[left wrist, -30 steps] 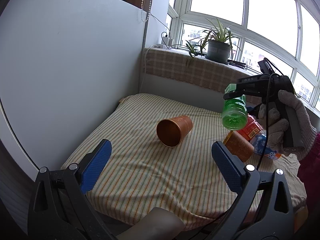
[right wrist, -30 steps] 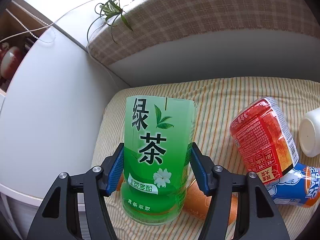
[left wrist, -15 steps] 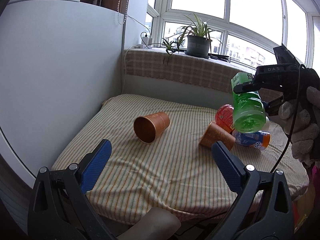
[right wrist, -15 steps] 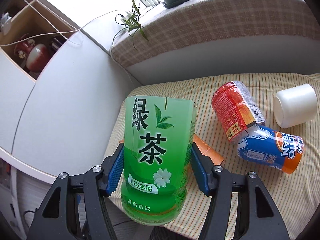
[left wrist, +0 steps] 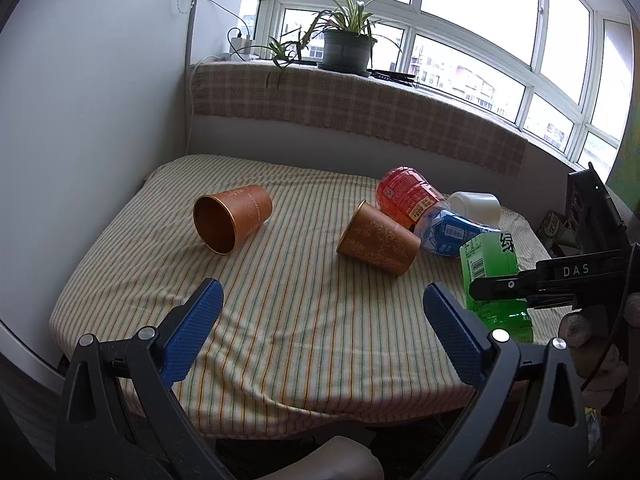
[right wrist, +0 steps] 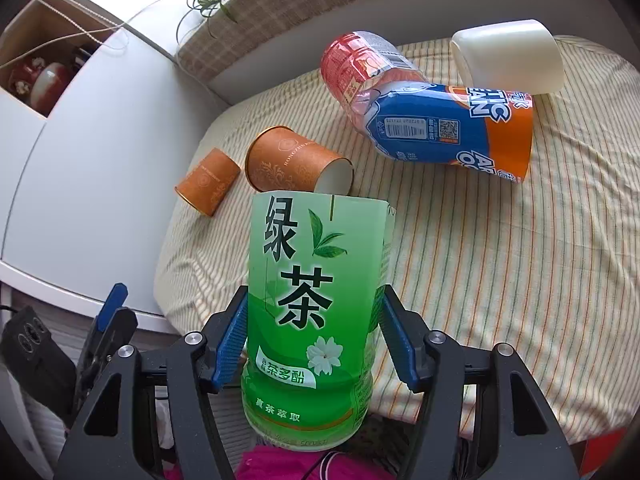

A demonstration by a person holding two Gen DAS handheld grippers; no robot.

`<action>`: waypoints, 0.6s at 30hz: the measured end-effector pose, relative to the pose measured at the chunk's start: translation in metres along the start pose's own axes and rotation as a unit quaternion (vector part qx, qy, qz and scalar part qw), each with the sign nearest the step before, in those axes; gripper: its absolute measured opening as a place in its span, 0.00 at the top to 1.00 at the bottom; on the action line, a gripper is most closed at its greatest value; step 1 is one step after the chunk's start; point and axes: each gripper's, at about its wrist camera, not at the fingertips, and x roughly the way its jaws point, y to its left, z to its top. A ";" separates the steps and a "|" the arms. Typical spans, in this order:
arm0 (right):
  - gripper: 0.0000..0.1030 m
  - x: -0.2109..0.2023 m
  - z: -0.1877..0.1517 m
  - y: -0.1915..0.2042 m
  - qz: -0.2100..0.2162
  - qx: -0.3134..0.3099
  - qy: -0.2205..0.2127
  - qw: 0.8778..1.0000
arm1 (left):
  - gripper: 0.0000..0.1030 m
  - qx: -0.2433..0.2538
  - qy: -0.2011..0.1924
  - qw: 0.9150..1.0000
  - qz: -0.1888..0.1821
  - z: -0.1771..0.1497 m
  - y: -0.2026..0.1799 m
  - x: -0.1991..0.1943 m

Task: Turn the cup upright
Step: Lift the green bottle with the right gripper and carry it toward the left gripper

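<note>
Going L to R: my left claw (left wrist: pixel 322 330) hangs spread wide w/ nothing between its blue pads, low over the near edge of the striped cloth-covered table (left wrist: pixel 304 344). Far left lies an orange paper cup w/ gold print (left wrist: pixel 232 218), on its side, mouth toward me. A second orange patterned cup (left wrist: pixel 378 245) lies centre, also tipped, just beside the red-labelled cut bottle (left wrist: pixel 408 196) and blue-and-orange cut bottle (left wrist: pixel 448 232); a white plastic cup (left wrist: pixel 476 207) lies behind them.

My right claw (right wrist: pixel 314 338) is pinching the green tea-label cut-bottle cup (right wrist: pixel 316 308) across its lower body, base toward me, so it lies along the fingers over the table's near edge.

To do this well, I reckon: rotate the wrist till the open end faces up, lower the base flat onto bare cloth, away from the tipped cups, then ease the pads apart.
</note>
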 end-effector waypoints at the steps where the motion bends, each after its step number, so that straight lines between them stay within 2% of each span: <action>1: 0.40 0.003 -0.003 -0.003 -0.007 0.000 0.003 1.000 | 0.01 -0.001 0.006 1.000 -0.007 -0.001 -0.002 0.003; 13: 0.38 0.027 0.000 -0.016 -0.027 -0.010 0.010 1.000 | 0.01 -0.001 0.052 0.997 -0.049 -0.007 -0.020 0.023; 18: 0.32 0.025 -0.001 -0.023 -0.018 -0.006 0.002 1.000 | 0.01 -0.009 0.064 0.996 -0.059 -0.003 -0.020 0.029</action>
